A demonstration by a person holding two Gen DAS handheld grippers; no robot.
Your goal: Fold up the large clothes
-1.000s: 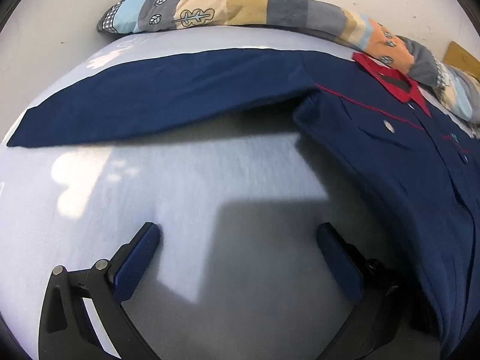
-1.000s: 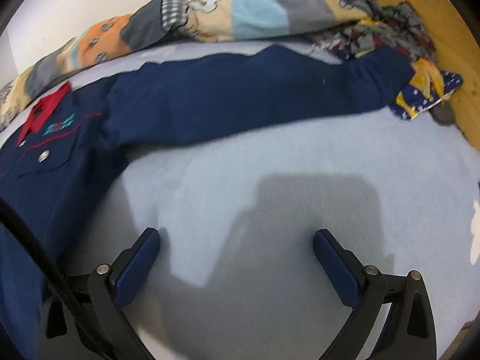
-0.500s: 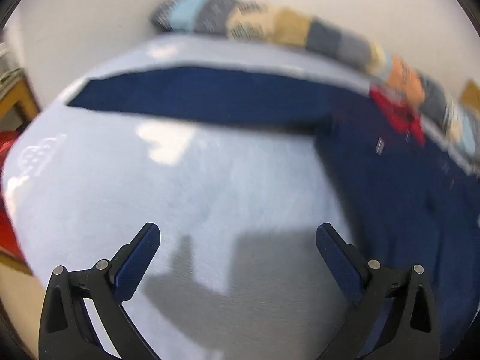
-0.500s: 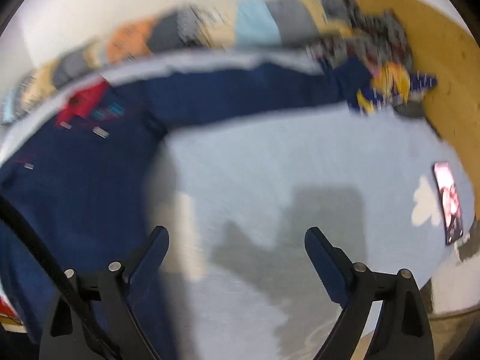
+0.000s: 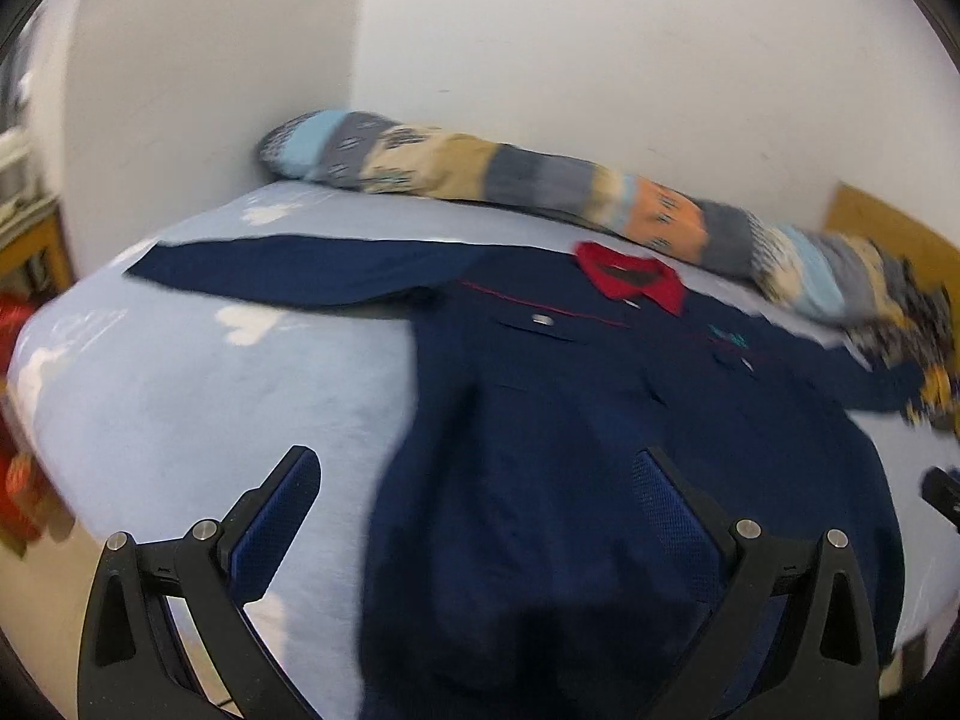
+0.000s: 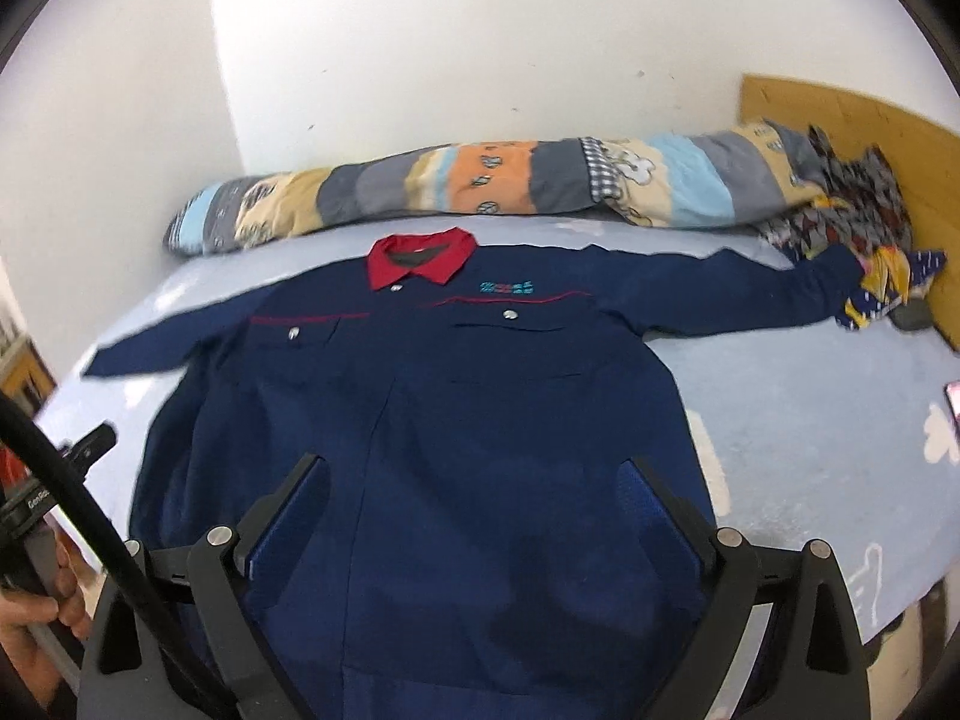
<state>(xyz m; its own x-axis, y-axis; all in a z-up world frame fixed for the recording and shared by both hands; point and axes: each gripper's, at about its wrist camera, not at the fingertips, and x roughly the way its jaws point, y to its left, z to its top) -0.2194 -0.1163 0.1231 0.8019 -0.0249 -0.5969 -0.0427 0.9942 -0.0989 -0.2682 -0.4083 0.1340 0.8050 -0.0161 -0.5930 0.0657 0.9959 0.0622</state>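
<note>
- A navy work jacket lay flat and face up on the pale blue bed sheet, buttoned, with both sleeves stretched out sideways.
- Its red collar pointed toward the far wall, just short of the rolled patchwork quilt that ran along the far edge of the bed.
- Two flap pockets with silver snaps sat below the collar, a thin red line crossed the chest, and a small teal embroidery sat beside the collar; its letters were too small to read.
- The end of one jacket sleeve touched a crumpled patterned cloth at the corner next to a wooden headboard.
- The left gripper was spread wide and held nothing, one finger over bare sheet beside the jacket, the other over the jacket's lower body.
- The right gripper was likewise wide apart and empty, both fingers above the jacket's lower front, near the hem.
- A hand gripping a handle showed beside the jacket's hem in the right wrist view, and a black cable crossed in front of it.
- The left wrist view was blurred.
</note>
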